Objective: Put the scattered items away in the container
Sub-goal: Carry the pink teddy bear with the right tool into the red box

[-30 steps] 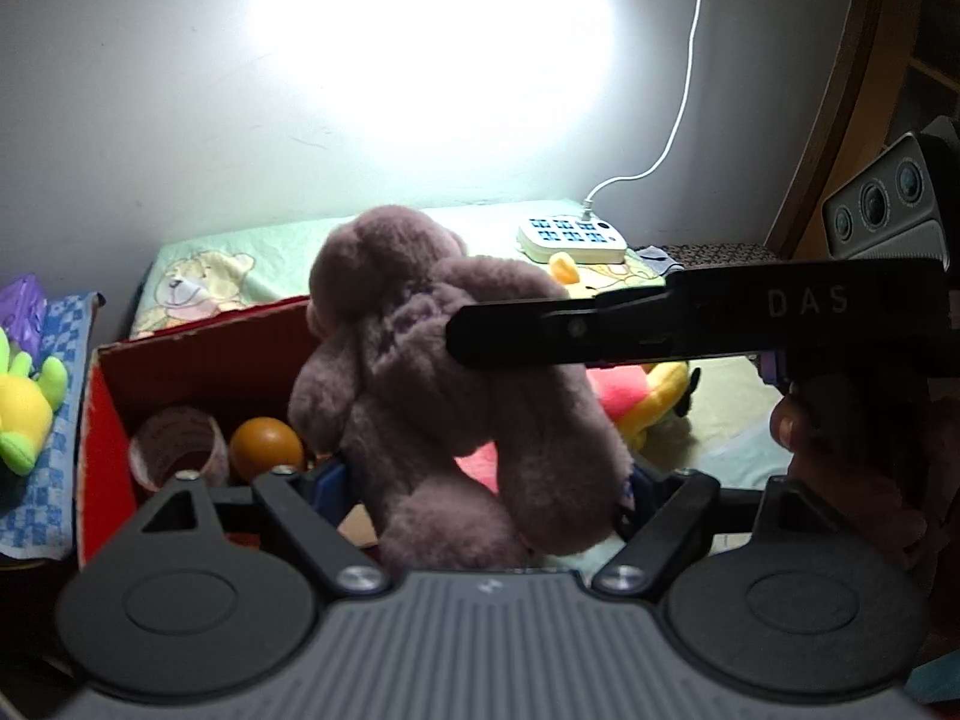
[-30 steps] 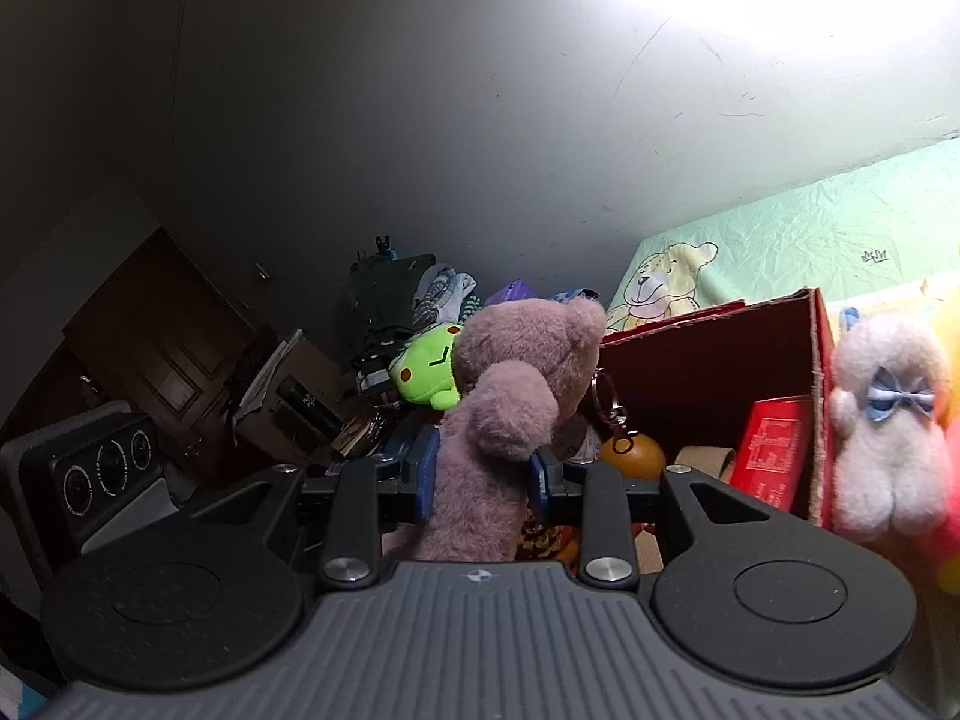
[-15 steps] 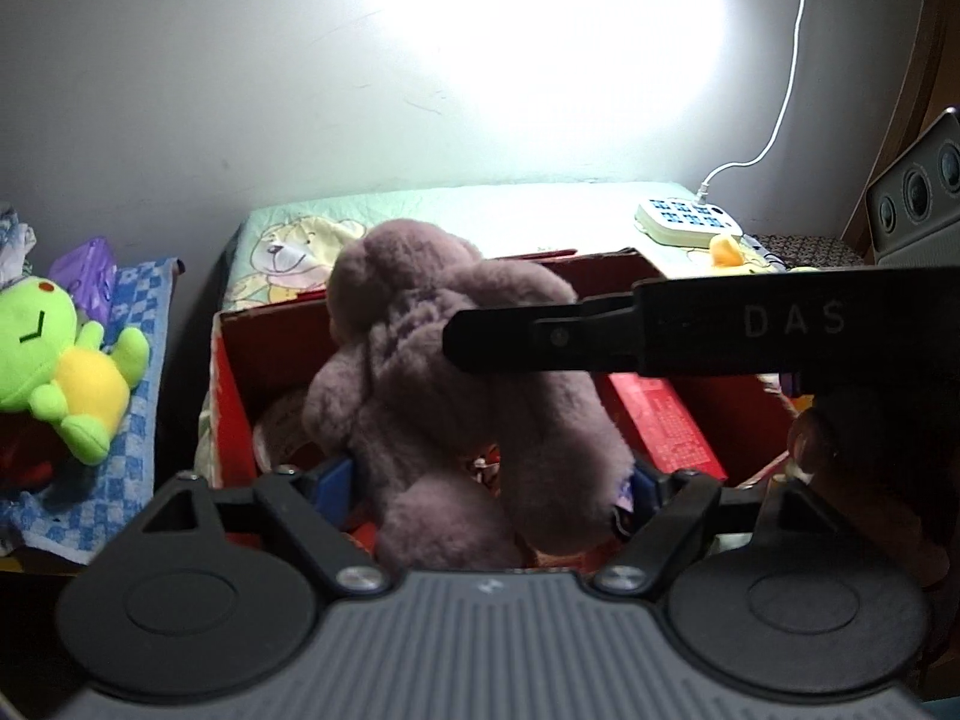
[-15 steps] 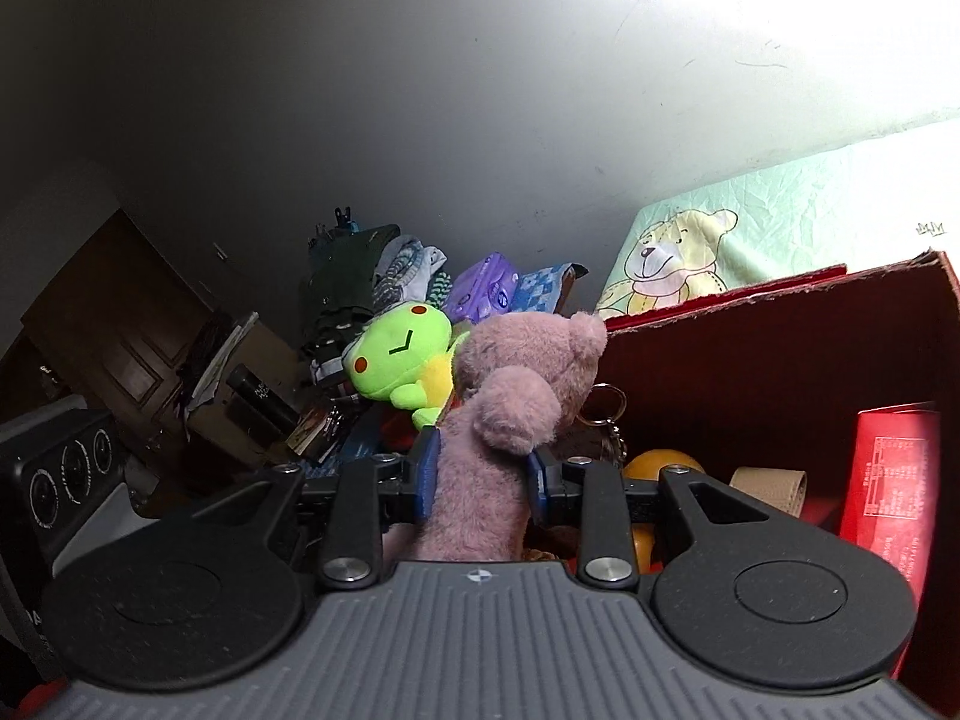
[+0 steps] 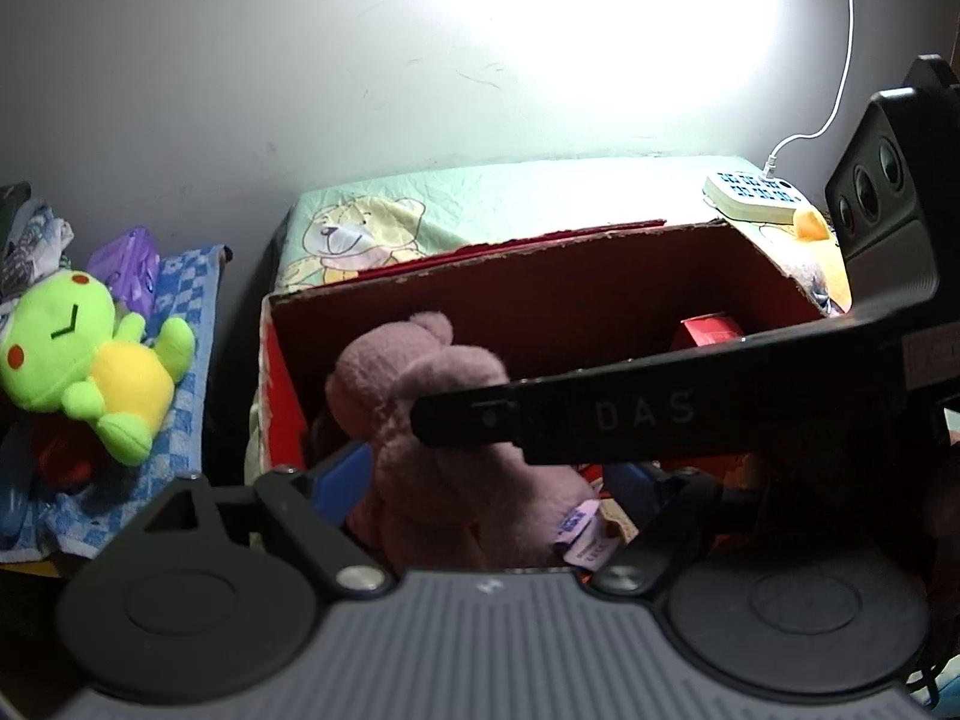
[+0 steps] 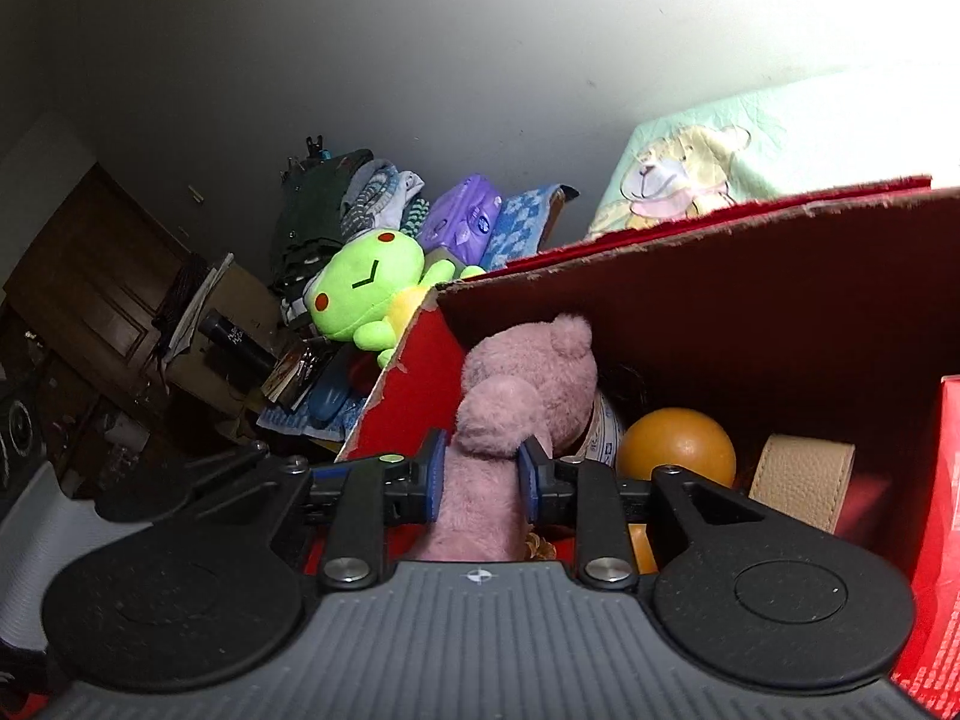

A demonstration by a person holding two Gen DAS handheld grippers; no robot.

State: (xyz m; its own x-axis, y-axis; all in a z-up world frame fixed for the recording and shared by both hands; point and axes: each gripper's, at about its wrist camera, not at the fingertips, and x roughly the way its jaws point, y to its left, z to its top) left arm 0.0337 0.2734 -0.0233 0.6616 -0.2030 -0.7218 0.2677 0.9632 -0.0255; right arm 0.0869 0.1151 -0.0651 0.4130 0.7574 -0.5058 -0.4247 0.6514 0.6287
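Both grippers carry the pink bear [image 6: 528, 384] into the red box [image 6: 720, 252]: right gripper [image 6: 480, 474] clamps it, left gripper's [image 5: 480, 480] wider jaws probably just cradle it.

Only one text is reading clearly — the pale capitals "D A S", spaced apart, are standing on the side of the black finger of the right gripper [image 5: 420, 420] where it is crossing the left wrist view. A small purple tag [image 5: 579, 531] is hanging from the pink plush bear [image 5: 420, 396] and is carrying dark print, too small and blurred to make out. The purple packet [image 6: 459, 219] beside the green plush frog [image 6: 366, 288] is showing a blue mark that is staying illegible — as is the print on the red box [image 5: 708, 330].
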